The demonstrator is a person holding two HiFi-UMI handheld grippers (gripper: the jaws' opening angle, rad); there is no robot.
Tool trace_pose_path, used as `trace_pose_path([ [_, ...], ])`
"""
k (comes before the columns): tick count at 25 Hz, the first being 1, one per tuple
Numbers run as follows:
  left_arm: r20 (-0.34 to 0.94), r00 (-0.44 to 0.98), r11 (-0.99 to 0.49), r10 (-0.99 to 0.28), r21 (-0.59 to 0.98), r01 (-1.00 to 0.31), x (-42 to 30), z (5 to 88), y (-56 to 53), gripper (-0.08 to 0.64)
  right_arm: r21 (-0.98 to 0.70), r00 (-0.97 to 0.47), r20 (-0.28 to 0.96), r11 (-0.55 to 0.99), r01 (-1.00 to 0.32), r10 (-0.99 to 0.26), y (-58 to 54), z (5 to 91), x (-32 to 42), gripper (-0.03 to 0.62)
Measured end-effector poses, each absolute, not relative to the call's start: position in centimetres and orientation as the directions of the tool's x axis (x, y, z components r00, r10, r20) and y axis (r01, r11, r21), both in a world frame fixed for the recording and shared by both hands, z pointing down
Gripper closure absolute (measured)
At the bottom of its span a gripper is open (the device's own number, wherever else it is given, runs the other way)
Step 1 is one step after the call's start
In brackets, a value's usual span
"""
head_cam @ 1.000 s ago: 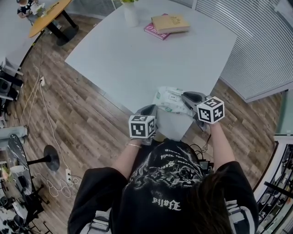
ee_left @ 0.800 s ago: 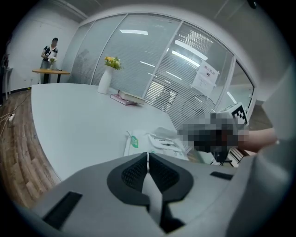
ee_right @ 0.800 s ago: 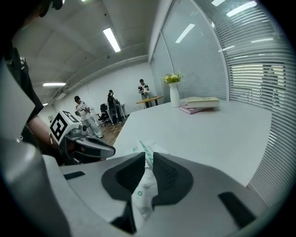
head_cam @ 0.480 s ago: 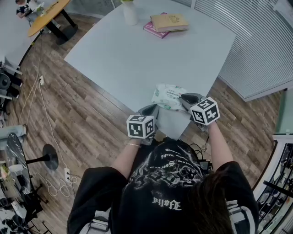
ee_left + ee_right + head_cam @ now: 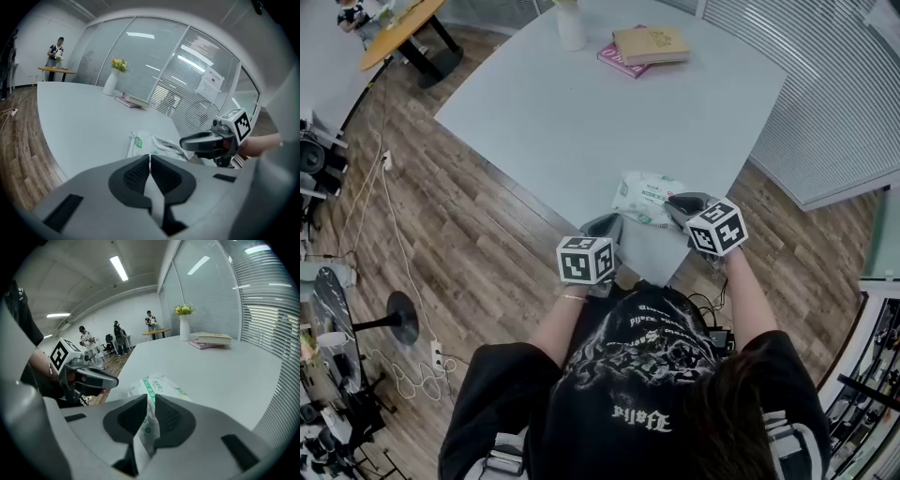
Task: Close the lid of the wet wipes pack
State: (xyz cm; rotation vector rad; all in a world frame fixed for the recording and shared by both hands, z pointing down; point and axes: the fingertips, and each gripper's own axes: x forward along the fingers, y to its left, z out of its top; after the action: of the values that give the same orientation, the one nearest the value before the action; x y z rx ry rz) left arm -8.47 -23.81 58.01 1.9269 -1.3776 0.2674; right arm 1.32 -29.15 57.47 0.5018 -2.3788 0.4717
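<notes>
The wet wipes pack [image 5: 645, 197], white with green print, lies near the front corner of the pale table [image 5: 581, 112]. My right gripper [image 5: 677, 202] is shut on the pack's near end; in the right gripper view a fold of the pack [image 5: 159, 383] sits pinched between the jaws of that gripper [image 5: 151, 399]. Whether the lid is up or down does not show. My left gripper [image 5: 607, 228] hovers at the table's front edge, just left of the pack and apart from it. In the left gripper view its jaws [image 5: 150, 157] are shut with nothing held, and the pack [image 5: 145, 143] lies beyond.
Two stacked books [image 5: 645, 47] and a white vase [image 5: 570, 26] stand at the table's far side. The table's corner edge [image 5: 656, 272] is right below the grippers. Slatted blinds [image 5: 834, 84] run along the right; wood floor with cables [image 5: 394, 234] lies left.
The right gripper has shifted slightly left and away from me with the pack in it. The left gripper has barely moved.
</notes>
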Motion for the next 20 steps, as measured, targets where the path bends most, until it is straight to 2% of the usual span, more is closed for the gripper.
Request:
trace_pose_path([
  [13,0.560,0.367,-0.116,-0.743,0.432,-0.895,-10.0,58.2,-24.0,0.546,-0.224,-0.701,0.691,0.870,-0.440,-0.177,-29.3,58.6,-1.4,0.580],
  [20,0.564,0.366,-0.113,-0.740,0.432,-0.895,-10.4,58.3,-24.4,0.546,-0.157,-0.660,0.721,0.878,-0.452,-0.211,-29.0,59.7,-1.6,0.585],
])
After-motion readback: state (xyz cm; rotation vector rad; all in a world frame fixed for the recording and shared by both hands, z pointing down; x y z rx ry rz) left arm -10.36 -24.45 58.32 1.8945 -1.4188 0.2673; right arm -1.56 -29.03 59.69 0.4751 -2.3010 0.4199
